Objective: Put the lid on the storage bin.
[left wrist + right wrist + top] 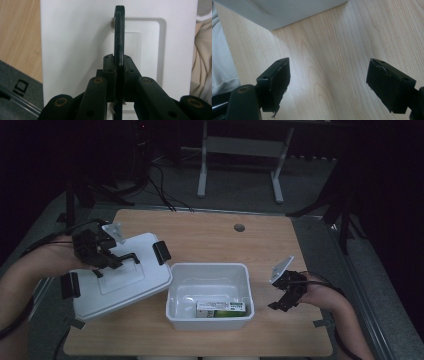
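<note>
The wooden surface (pixel 210 237) stood in a dark room with a grey floor. On it I counted one white box (pixel 210 297) with one small carton (pixel 221 308) inside, and one white lid (pixel 120 275) left of the box. My left claw (pixel 107 260) was pinched tight on the lid's black handle (pixel 119 35). My right claw (pixel 280 305) hung wide open, holding nothing, just right of the box.

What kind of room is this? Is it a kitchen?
Probably not a kitchen: it looks like a dim workroom or lab. A plain wooden table stands on grey floor, cables trail behind it, and a second desk's metal legs stand farther back.
</note>
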Action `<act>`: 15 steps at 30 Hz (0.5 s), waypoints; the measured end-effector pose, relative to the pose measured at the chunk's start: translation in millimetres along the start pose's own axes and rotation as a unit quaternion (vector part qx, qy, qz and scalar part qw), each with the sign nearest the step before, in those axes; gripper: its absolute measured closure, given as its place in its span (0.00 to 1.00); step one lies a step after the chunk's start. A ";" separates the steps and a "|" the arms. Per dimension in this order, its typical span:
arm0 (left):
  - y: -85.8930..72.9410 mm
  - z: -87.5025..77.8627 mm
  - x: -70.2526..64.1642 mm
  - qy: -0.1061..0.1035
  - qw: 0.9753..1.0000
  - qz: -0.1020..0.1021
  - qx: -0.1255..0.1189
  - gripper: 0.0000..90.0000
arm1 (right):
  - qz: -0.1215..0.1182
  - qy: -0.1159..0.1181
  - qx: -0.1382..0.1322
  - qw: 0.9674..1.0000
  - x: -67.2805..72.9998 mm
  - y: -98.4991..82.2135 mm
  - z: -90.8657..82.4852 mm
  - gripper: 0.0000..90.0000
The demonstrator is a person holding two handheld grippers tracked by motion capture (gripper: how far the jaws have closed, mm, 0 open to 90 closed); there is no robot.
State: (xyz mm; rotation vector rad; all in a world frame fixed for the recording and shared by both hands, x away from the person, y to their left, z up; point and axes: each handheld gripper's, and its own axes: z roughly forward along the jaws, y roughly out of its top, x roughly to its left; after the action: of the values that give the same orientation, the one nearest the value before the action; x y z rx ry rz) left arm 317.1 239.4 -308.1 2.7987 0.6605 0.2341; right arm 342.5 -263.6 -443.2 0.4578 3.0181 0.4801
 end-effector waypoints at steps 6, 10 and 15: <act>18.9 -0.5 -8.1 -0.003 1.000 0.021 -0.004 0.94 | -0.003 0.002 0.001 1.000 0.1 -0.4 1.1 0.21; 31.9 3.1 -14.5 -0.007 0.999 0.036 -0.006 0.94 | -0.004 0.003 0.000 1.000 0.5 -0.8 2.3 0.21; 50.0 9.3 -19.9 -0.015 0.999 0.050 -0.009 0.94 | -0.004 0.001 0.000 1.000 -0.2 -1.9 2.8 0.21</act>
State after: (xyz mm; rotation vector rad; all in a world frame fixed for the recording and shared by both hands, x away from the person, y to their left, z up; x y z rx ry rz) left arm 322.3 185.2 -304.7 2.8154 0.5102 0.2154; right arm 342.5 -264.5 -446.5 0.4465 3.0213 0.4794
